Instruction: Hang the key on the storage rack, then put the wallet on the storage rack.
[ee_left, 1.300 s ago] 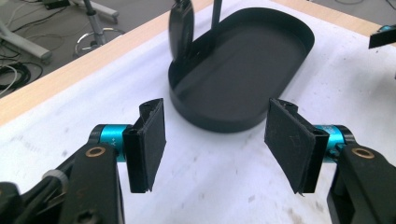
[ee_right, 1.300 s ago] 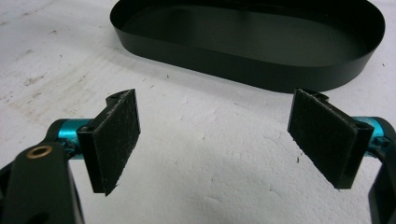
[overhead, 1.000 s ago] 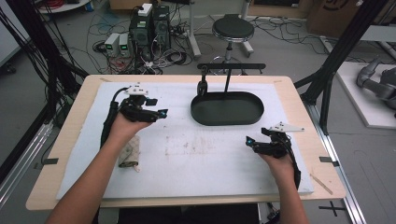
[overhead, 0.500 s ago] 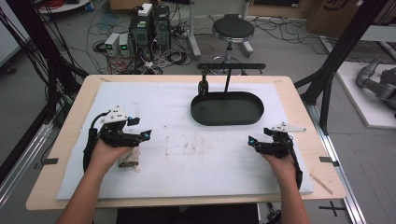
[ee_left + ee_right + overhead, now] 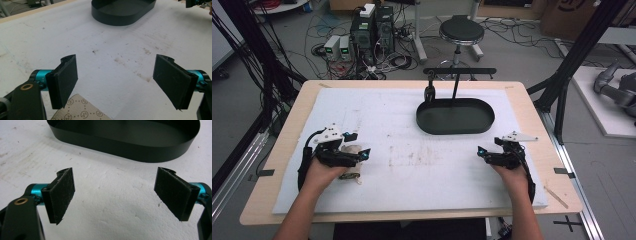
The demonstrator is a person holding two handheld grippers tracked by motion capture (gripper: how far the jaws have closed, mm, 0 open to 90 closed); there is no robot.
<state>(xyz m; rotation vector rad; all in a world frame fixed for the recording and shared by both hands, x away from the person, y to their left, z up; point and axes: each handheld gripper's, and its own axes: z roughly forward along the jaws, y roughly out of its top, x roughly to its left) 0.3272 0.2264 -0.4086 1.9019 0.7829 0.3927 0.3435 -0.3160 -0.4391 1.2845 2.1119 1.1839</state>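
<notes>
A small tan patterned pouch [image 5: 350,175] lies on the white mat [image 5: 412,120] at the near left, and its corner [image 5: 80,111] pokes out under my left gripper's left jaw. My left gripper [image 5: 358,145] hovers low over it, open; its jaws have just been opening and nothing is between the pads [image 5: 66,80]. In its own view the left gripper [image 5: 115,75] faces the stained mat. My right gripper [image 5: 483,154] rests at the near right, open and empty. Seen in its own view, the right gripper [image 5: 115,192] points at the black oval tray [image 5: 125,150].
The black oval tray [image 5: 455,131] stands at the mat's far middle, with a black T-shaped stand [image 5: 459,71] behind it and a small dark piece [image 5: 429,92] hanging at its left. Brown stains [image 5: 412,155] mark the mat's middle. The wooden table edge [image 5: 552,150] borders the mat.
My left hand has come down and toward the near left, ending low over the pouch, with its jaws wider apart. The right hand and the pouch have stayed put.
</notes>
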